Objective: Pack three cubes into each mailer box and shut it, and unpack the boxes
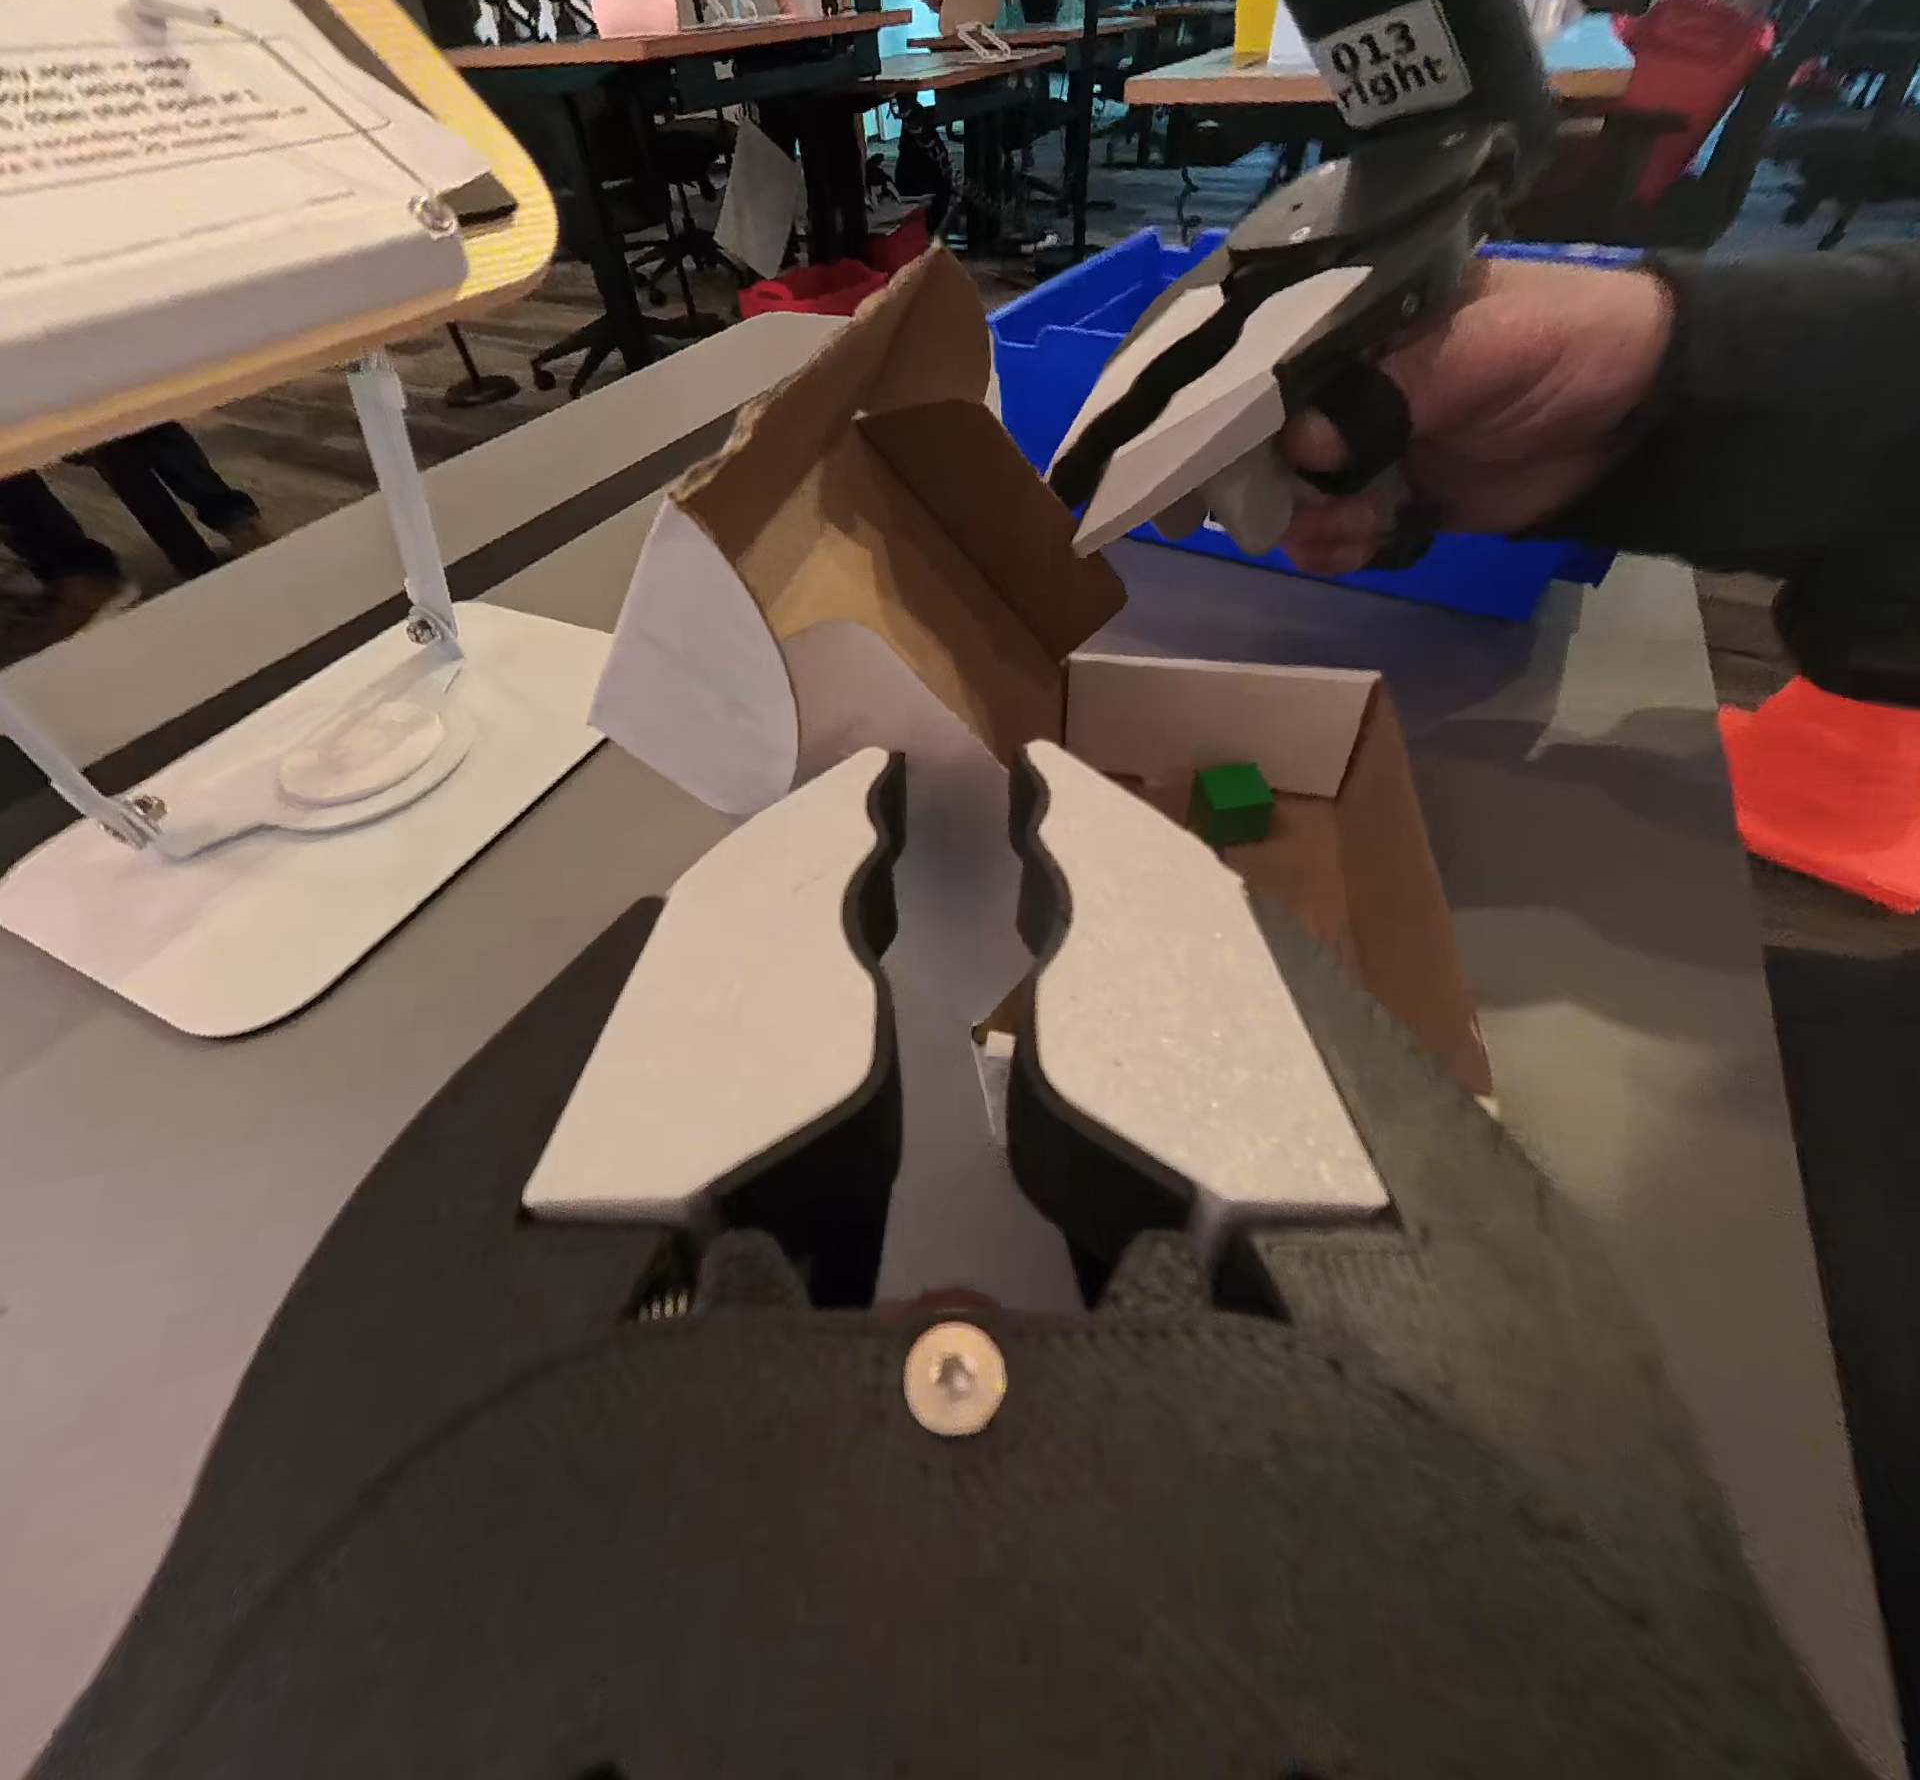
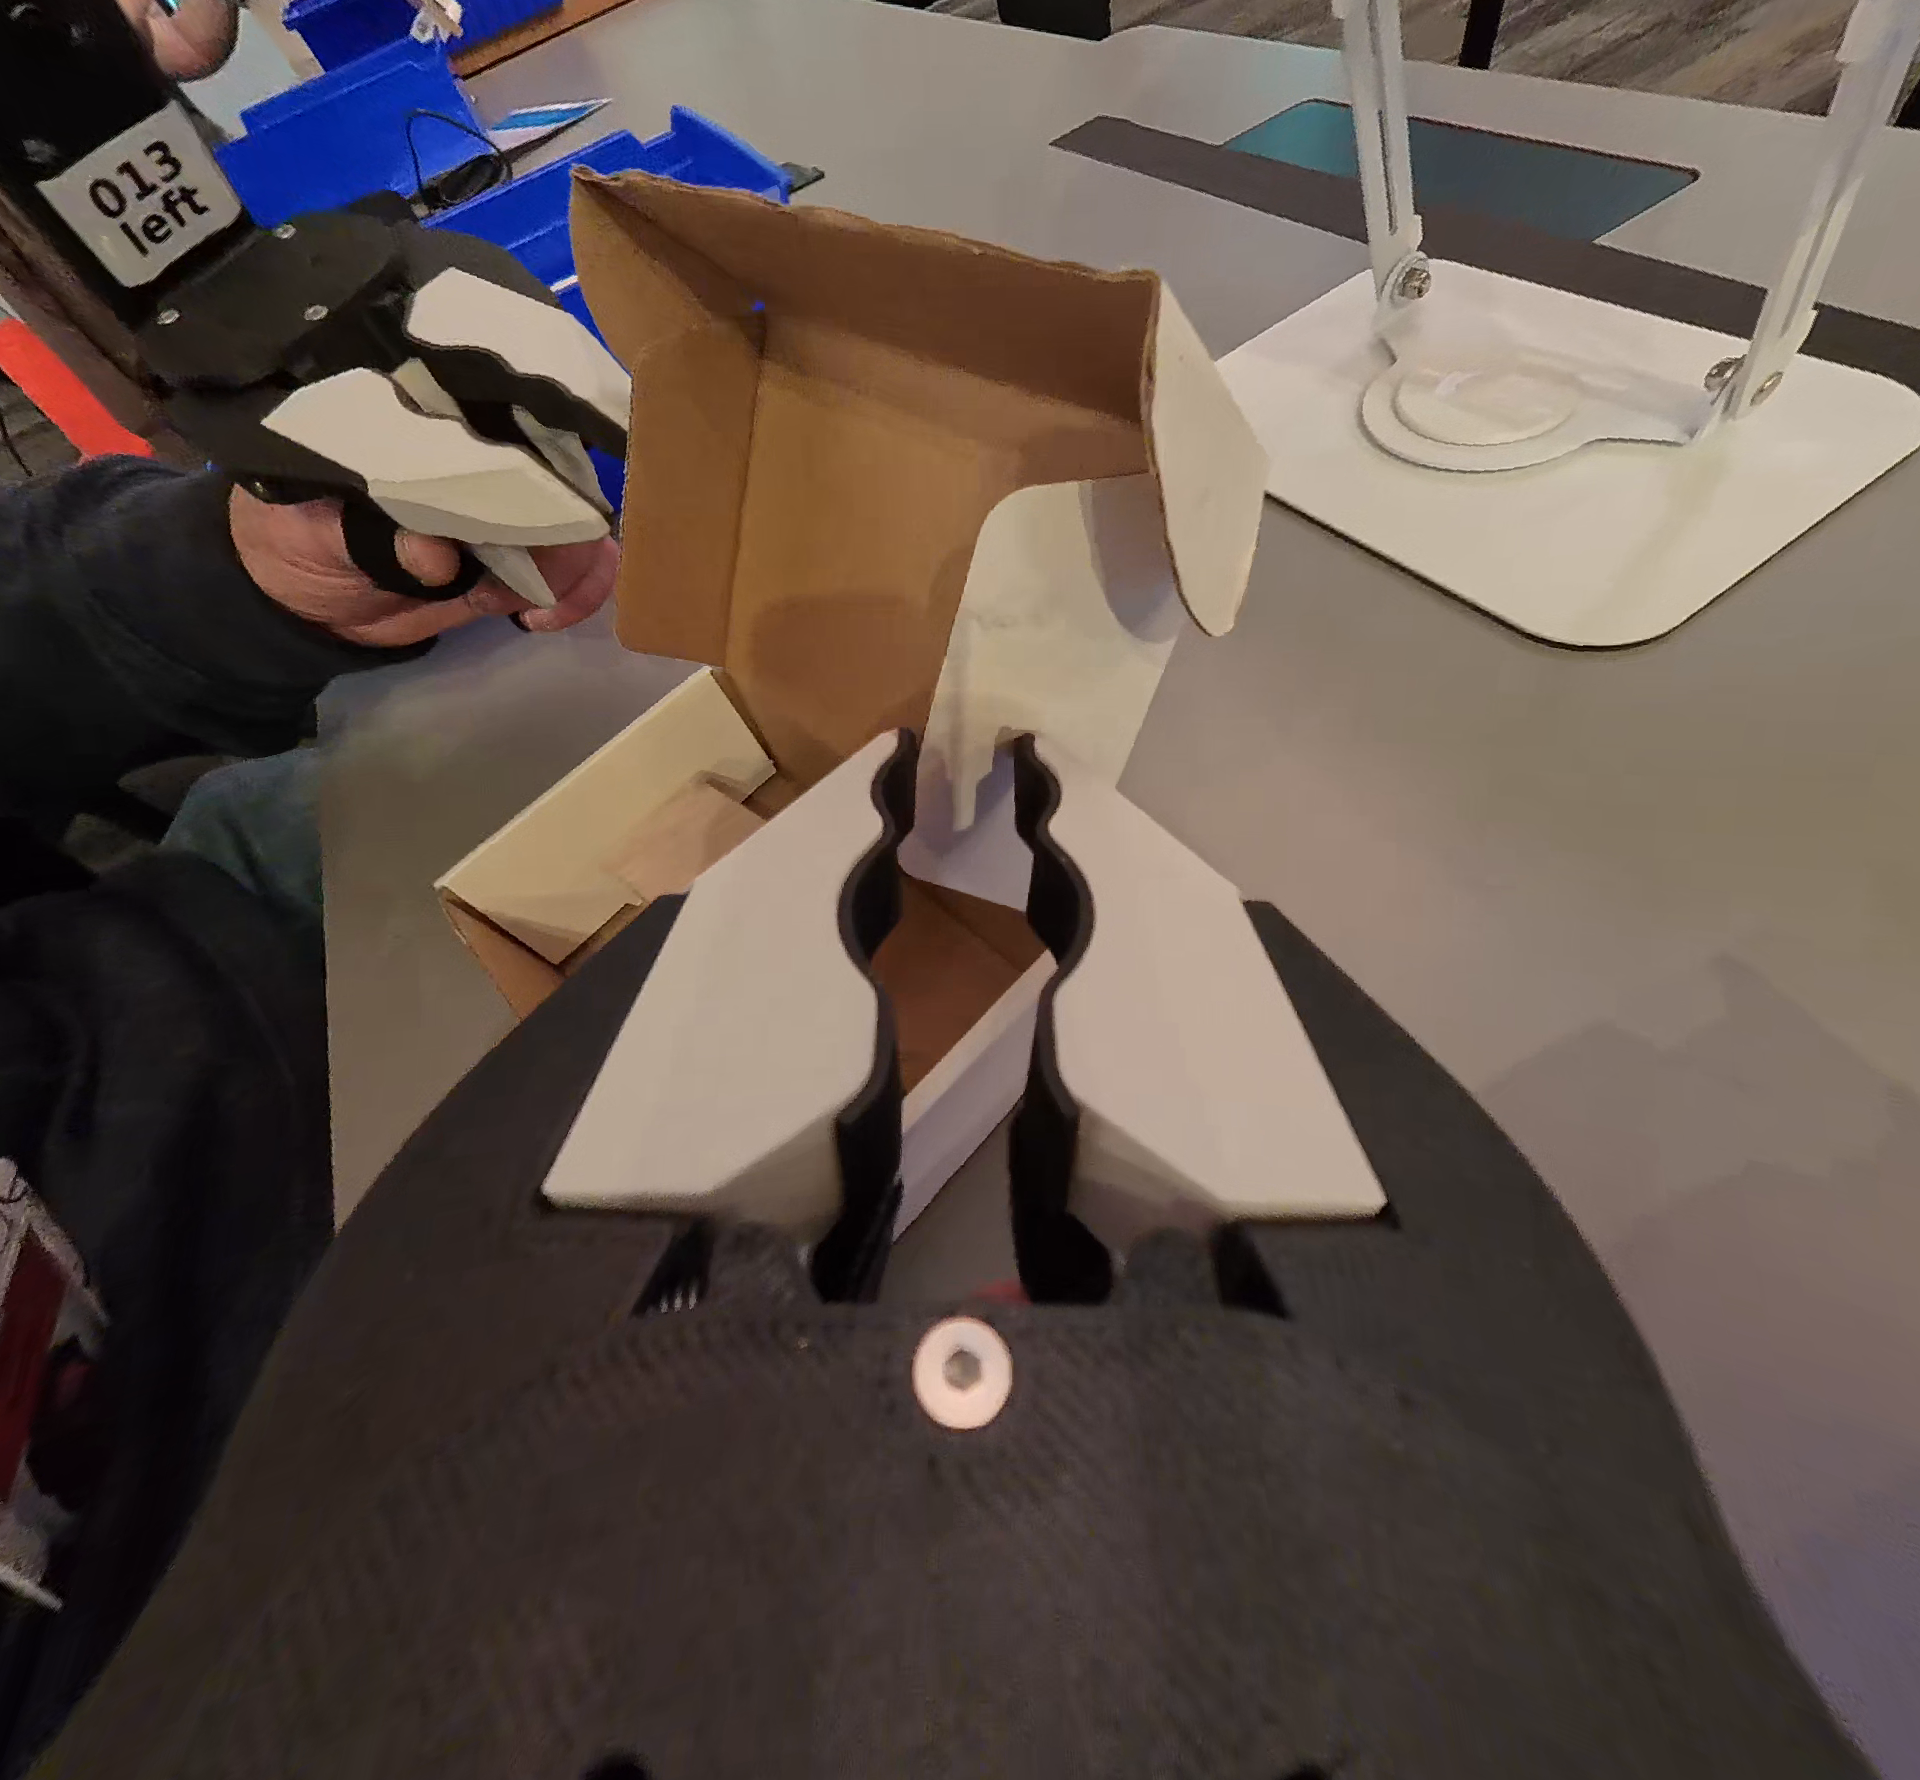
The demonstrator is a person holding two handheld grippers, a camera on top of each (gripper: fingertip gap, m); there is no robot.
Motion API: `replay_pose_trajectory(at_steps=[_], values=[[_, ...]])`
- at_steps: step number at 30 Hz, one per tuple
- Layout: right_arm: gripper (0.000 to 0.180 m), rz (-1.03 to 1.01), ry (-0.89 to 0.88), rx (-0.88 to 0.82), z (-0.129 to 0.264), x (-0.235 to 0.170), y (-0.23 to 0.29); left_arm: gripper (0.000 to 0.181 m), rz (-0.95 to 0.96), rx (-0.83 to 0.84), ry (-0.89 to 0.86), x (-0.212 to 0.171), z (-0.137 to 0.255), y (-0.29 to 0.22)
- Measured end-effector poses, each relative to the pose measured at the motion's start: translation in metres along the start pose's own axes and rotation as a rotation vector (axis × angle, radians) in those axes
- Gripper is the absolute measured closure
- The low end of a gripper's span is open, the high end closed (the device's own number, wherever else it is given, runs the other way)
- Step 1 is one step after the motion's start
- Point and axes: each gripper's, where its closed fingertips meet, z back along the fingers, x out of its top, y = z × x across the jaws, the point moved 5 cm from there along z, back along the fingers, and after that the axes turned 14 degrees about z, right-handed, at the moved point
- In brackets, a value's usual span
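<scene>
An open mailer box (image 1: 1351, 857) stands on the grey table, brown inside and white outside. Its lid (image 1: 914, 525) is raised, with its side flaps folded in. A green cube (image 1: 1231, 803) lies inside at the far wall. My left gripper (image 1: 956, 774) hovers in front of the box with a narrow gap between its fingers and nothing in it. My right gripper (image 1: 1081, 515) sits just right of the lid's flap. In the right wrist view, the right gripper (image 2: 966, 754) is narrowly open and empty above the box (image 2: 582, 857). The left gripper (image 2: 597, 483) is by the edge of the lid (image 2: 852, 442). The cube is hidden in that view.
A white stand (image 1: 312, 795) carrying a board with paper is at the left, and it also shows in the right wrist view (image 2: 1558, 442). Blue bins (image 1: 1091, 317) sit behind the box and also show in the right wrist view (image 2: 343, 130). An orange-red cloth (image 1: 1829, 785) lies at the right edge.
</scene>
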Motion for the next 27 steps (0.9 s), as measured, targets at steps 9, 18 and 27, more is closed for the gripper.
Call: replay_pose_trajectory(at_steps=[9, 18, 27], values=[[0.171, 0.018, 0.098, 0.017, 0.011, -0.015, 0.019, 0.166, -0.203, -0.039, 0.097, -0.016, 0.0, -0.039], [0.18, 0.051, 0.437, 0.073, 0.011, -0.051, 0.044, 0.16, -0.319, -0.052, 0.333, -0.047, -0.006, -0.051], [0.153, 0.082, 0.564, 0.043, 0.068, -0.016, 0.062, 0.121, -0.228, 0.103, 0.27, -0.023, 0.018, -0.044]])
